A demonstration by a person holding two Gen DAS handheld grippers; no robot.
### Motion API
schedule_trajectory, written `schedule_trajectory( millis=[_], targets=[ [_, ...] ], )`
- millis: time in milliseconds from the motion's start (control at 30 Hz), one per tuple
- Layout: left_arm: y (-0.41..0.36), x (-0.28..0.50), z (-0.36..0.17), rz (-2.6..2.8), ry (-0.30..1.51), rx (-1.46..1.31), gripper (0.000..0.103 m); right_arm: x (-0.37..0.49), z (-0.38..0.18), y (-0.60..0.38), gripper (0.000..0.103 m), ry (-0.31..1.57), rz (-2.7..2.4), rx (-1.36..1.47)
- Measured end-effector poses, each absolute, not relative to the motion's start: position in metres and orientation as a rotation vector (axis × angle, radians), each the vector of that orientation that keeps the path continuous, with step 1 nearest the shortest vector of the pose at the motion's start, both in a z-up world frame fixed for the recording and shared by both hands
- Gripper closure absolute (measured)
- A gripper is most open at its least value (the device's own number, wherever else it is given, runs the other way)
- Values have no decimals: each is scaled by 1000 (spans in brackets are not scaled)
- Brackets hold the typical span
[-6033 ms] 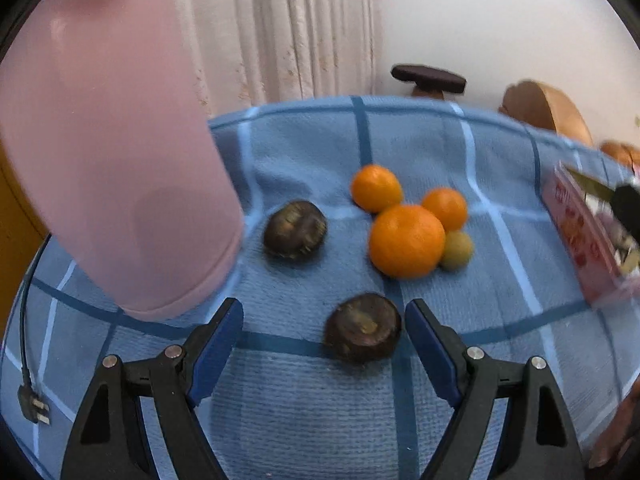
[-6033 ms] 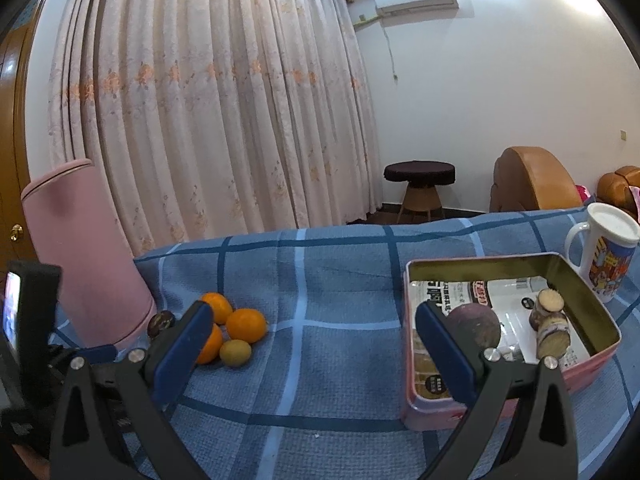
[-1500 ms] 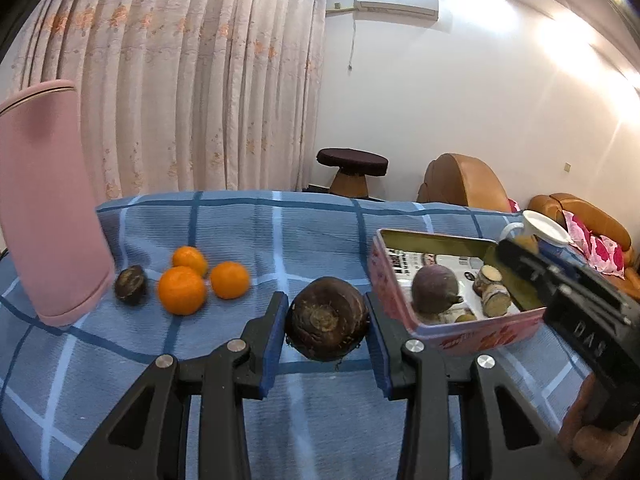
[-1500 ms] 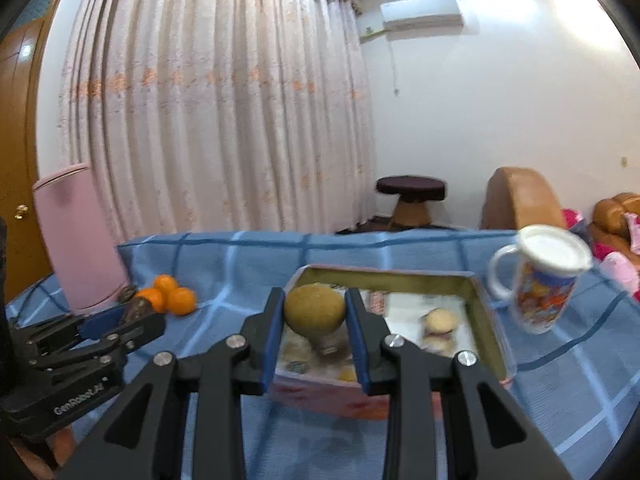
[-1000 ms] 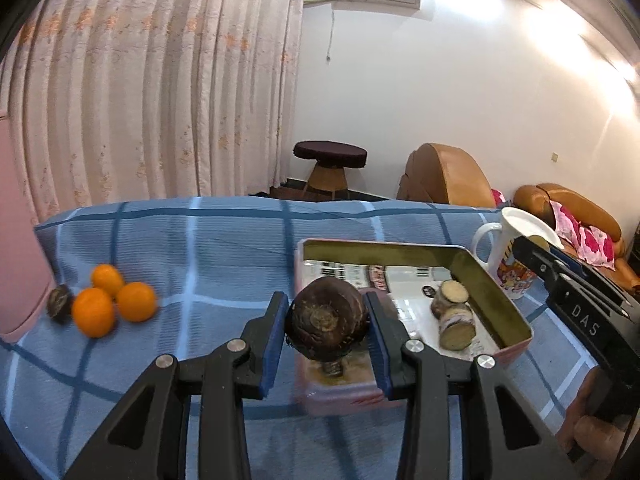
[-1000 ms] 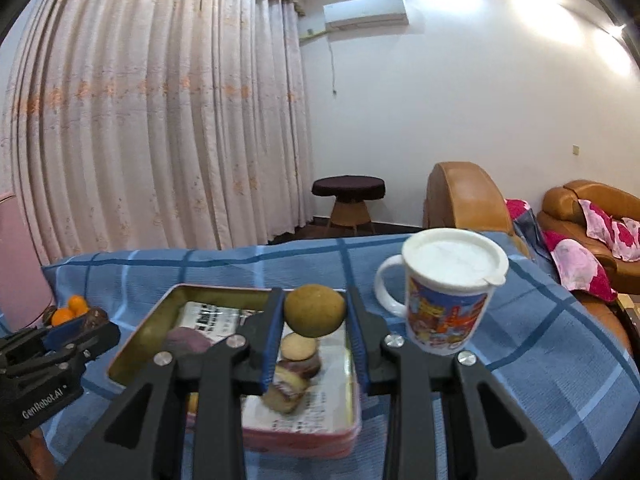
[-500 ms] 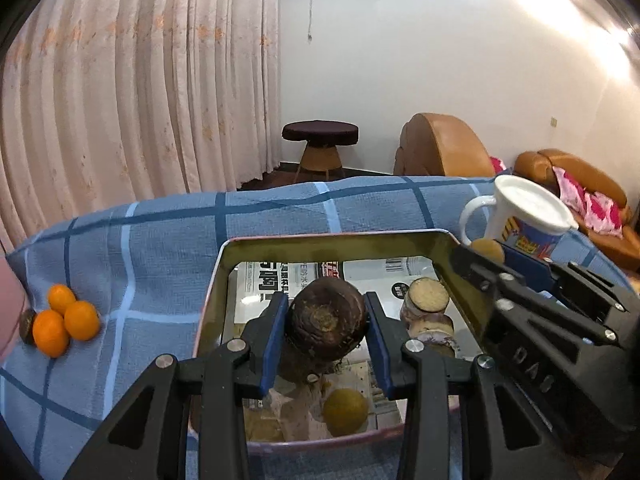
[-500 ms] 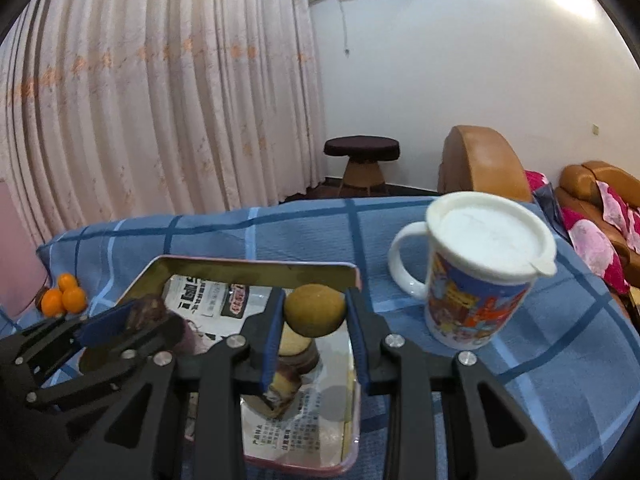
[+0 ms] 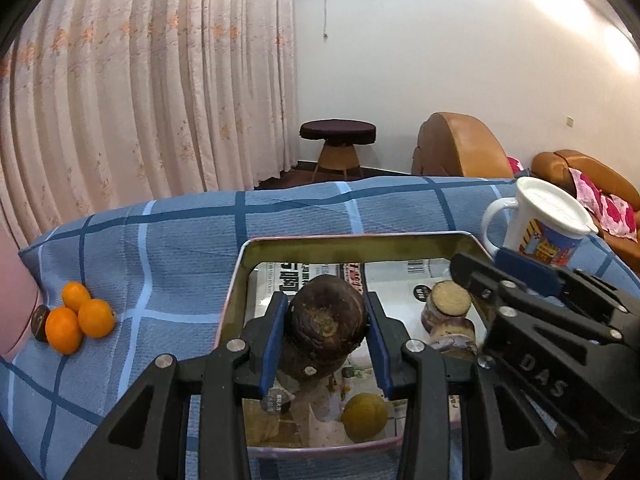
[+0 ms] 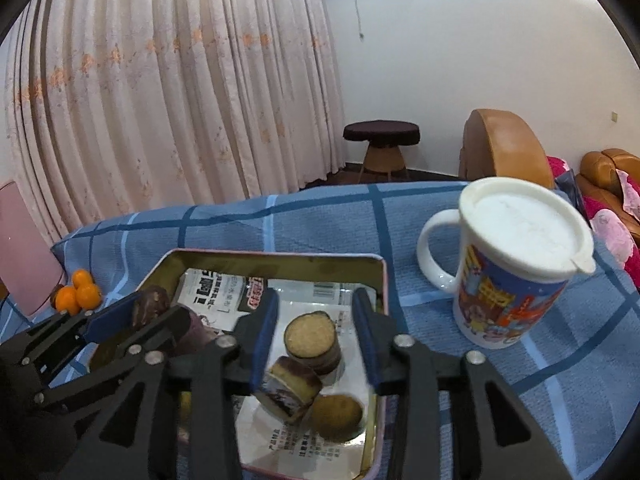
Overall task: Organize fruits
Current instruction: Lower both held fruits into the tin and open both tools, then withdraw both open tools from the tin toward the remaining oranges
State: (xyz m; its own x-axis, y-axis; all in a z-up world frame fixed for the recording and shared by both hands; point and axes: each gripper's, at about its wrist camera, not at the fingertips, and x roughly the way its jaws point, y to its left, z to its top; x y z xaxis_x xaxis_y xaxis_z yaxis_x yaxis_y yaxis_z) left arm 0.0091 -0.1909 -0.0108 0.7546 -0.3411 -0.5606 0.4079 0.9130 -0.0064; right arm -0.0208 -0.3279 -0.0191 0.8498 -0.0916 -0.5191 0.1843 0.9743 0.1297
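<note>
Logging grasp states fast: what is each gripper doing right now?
Left gripper: shut on the dark brown fruit.
Right gripper: open, holding nothing.

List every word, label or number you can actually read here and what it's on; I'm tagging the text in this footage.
"DAS": white letters on the black body of the right gripper, seen from the left wrist.
Newspaper lining in the tin: large printed characters, a red headline and a barcode, too blurred to read.
Mug: coloured picture only, no legible words.
Nothing readable elsewhere.
</note>
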Motion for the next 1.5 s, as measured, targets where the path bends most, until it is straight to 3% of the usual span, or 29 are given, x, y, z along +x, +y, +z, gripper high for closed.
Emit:
schedule_trajectory(
  millis=[33,67,133,533,1500],
  targets=[
    [-191,10,-12,-408,595,115,58,-23,-18,-331,43,523,-143,199],
    [-190,12,-13,-415,610,112,42,-26,-18,-334,26,504,-128,223],
    [-190,12,-14,-423,624,107,23,-31,-14,-335,15,461,-115,257],
    [-183,-3,-4,-369,501,113,23,-56,8,-342,1,310,-225,260],
    [-165,3,-6,-259,493,84,23,-65,8,-328,0,221,-301,143]
  ],
)
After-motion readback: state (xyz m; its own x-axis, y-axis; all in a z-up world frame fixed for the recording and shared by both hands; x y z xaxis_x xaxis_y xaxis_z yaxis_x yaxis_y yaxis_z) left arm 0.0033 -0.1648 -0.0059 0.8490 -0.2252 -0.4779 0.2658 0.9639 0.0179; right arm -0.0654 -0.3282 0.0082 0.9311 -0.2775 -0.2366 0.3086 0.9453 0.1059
